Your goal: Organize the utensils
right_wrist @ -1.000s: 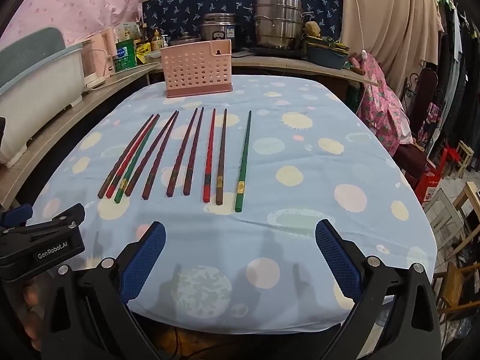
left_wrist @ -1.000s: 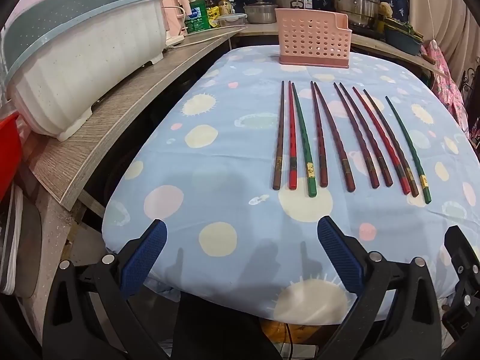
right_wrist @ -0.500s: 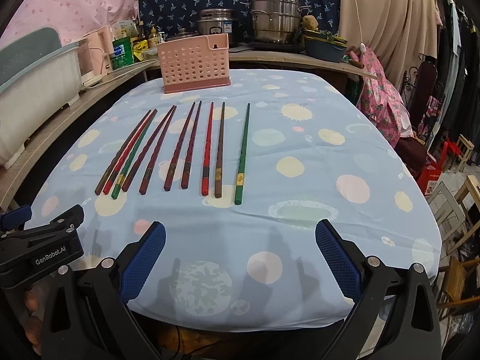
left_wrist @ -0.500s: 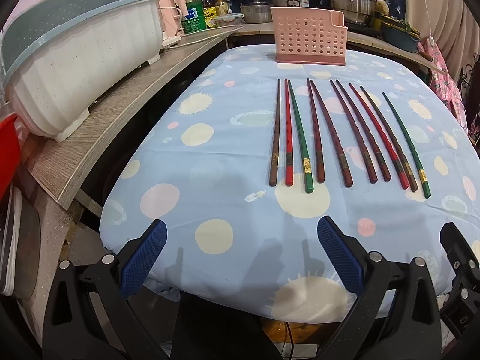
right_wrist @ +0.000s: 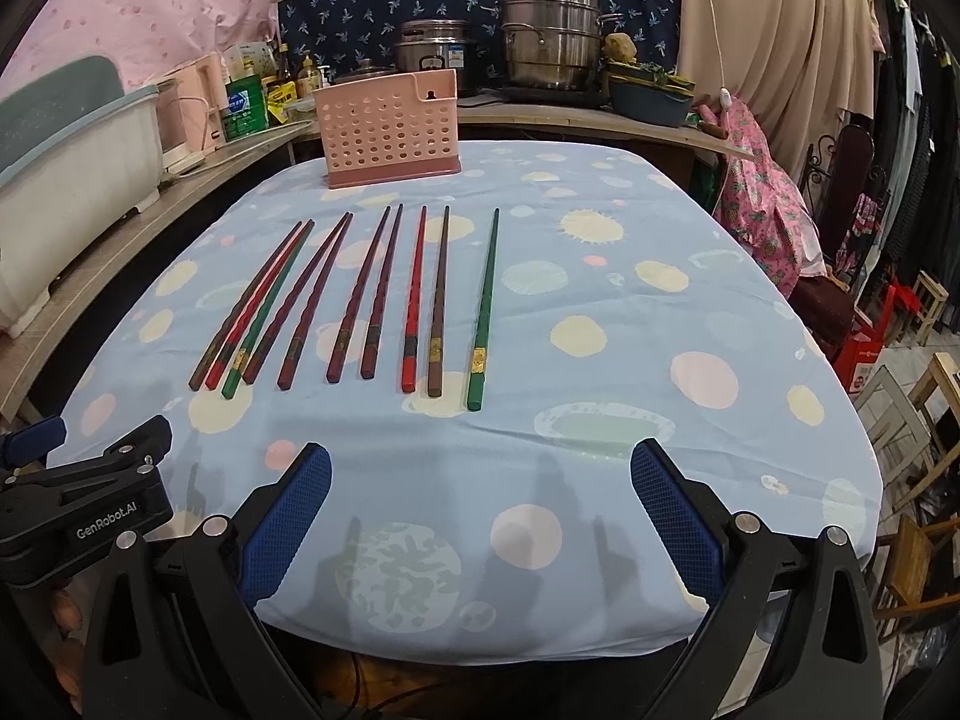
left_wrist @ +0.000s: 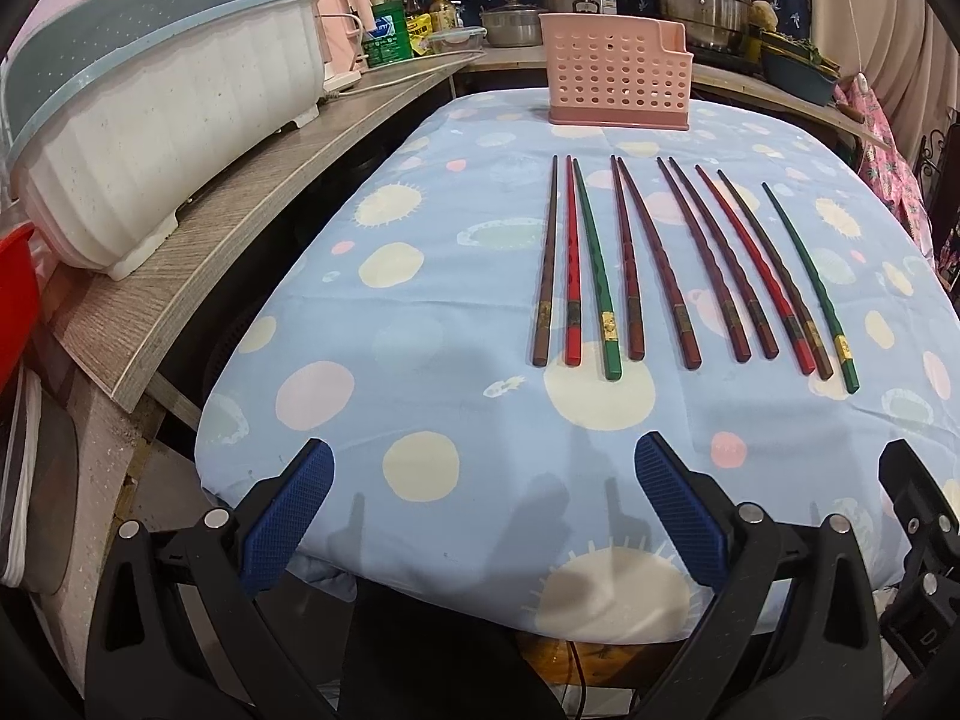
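Your left gripper [left_wrist: 483, 510] hangs over the near edge of the table [left_wrist: 420, 312] with its jaws spread wide and nothing between them; your right gripper [right_wrist: 480, 510] sits the same way, wide open and empty, just beside it. Ten chopsticks [left_wrist: 666, 264] lie flat on the spotted cloth ahead of you, side by side, thick ends toward you and tips pointing at the pink basket [left_wrist: 618, 78]. From the left view you get a tight group of brown, red and green, then darker pairs, then red and brown, with a lone green stick [right_wrist: 483, 306] set a little apart at the far right. The basket stands upright at the far edge of the table, well apart from both grippers.
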A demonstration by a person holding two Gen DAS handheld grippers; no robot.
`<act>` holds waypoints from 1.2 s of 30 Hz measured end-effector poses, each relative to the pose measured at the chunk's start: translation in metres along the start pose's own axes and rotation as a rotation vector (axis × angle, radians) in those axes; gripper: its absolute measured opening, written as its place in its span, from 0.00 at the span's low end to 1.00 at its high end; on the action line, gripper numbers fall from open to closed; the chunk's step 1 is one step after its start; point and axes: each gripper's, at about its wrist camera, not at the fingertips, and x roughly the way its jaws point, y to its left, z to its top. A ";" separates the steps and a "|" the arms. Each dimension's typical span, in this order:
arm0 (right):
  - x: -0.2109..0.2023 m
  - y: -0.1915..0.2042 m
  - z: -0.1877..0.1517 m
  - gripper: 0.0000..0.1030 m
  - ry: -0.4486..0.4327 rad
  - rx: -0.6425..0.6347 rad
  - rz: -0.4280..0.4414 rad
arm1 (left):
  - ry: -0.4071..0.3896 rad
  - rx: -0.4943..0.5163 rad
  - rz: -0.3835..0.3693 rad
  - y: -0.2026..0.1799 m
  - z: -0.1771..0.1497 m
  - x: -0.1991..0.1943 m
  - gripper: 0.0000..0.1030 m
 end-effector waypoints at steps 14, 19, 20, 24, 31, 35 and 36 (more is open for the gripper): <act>-0.001 0.001 -0.002 0.93 -0.002 -0.005 -0.004 | -0.002 -0.009 0.004 0.003 -0.004 0.001 0.93; -0.001 0.003 -0.003 0.93 0.000 -0.007 -0.005 | 0.001 -0.008 0.004 0.004 -0.005 0.002 0.93; -0.001 0.003 -0.003 0.93 0.001 -0.007 -0.005 | 0.002 -0.009 0.003 0.004 -0.005 0.003 0.93; -0.001 0.003 -0.003 0.93 -0.001 -0.007 -0.007 | 0.002 -0.010 0.003 0.005 -0.005 0.003 0.93; 0.000 0.002 -0.003 0.93 -0.001 -0.005 -0.010 | 0.001 -0.007 0.003 0.004 -0.005 0.003 0.93; 0.000 0.002 -0.003 0.93 -0.001 -0.004 -0.008 | 0.001 -0.005 0.002 0.003 -0.006 0.004 0.93; 0.000 0.002 -0.003 0.93 -0.001 -0.004 -0.008 | 0.001 -0.005 0.003 0.003 -0.006 0.004 0.93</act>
